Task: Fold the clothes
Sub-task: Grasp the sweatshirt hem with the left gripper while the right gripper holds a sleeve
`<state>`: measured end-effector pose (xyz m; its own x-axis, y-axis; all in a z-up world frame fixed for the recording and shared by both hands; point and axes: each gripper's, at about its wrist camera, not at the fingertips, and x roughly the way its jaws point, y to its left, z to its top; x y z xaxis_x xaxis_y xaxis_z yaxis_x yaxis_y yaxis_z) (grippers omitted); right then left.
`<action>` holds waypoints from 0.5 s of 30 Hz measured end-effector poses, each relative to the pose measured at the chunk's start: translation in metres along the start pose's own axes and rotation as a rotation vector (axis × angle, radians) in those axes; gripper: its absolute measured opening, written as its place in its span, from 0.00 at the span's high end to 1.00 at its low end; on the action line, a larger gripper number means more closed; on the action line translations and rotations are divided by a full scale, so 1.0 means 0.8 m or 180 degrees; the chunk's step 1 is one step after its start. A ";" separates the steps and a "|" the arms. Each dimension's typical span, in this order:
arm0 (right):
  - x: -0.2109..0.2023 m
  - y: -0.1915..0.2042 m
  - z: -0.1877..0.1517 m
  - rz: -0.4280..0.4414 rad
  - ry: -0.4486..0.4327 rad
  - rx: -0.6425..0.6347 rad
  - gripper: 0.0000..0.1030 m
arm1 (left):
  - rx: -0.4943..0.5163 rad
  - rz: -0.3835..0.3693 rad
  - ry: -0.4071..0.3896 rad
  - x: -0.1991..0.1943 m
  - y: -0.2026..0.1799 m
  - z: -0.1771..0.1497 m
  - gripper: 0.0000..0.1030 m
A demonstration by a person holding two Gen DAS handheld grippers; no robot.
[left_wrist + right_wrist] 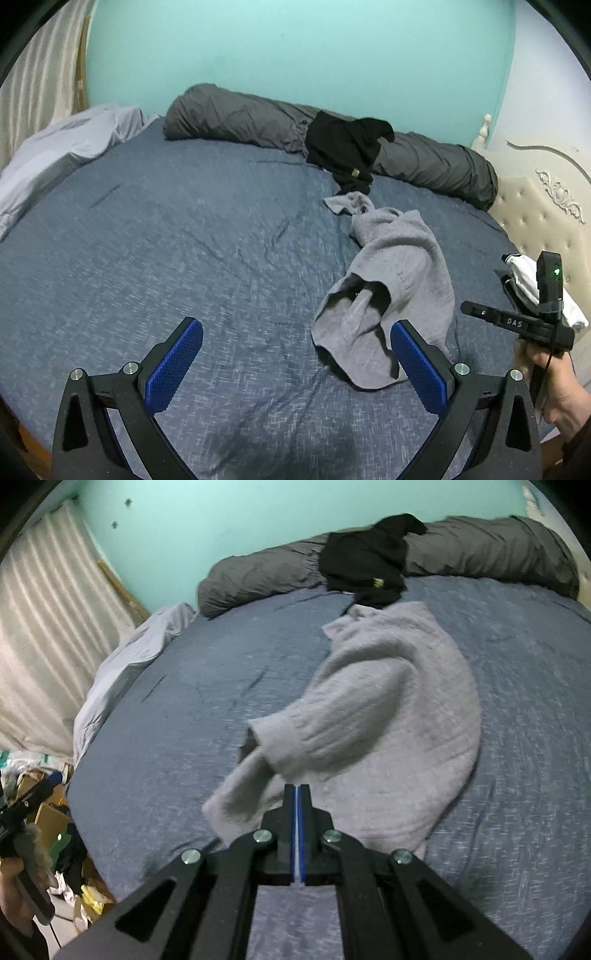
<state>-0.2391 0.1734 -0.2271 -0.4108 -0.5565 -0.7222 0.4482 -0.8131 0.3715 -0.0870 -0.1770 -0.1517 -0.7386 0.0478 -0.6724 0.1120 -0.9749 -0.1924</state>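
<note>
Bed [147, 258] fills my view under both tools. My left tool [295, 354] hangs wide open and holds nothing, just left of the grey sweater [399, 266] crumpled on the near right. My right tool [298, 794] is pinched closed on the sweater's edge. Black garment [347, 147] lies beyond, against the far rolled duvet [236, 114].

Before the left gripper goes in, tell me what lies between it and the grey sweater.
Nothing visible. The open left gripper hangs over bare blue bedsheet, and the grey sweater lies just ahead by its right finger.
</note>
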 end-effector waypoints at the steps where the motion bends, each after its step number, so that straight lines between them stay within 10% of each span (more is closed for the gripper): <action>1: 0.003 -0.008 0.000 -0.0033 0.0006 0.0024 0.99 | 0.0008 -0.0022 0.0029 0.011 -0.001 -0.001 0.00; 15: -0.004 -0.093 -0.009 -0.0200 -0.0052 0.0413 0.62 | 0.0048 -0.0474 0.0531 0.189 -0.084 0.003 0.00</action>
<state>-0.2654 0.2369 -0.2563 -0.4481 -0.5056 -0.7373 0.3153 -0.8611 0.3989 -0.2077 -0.1049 -0.2387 -0.6260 0.2256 -0.7465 -0.0010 -0.9575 -0.2885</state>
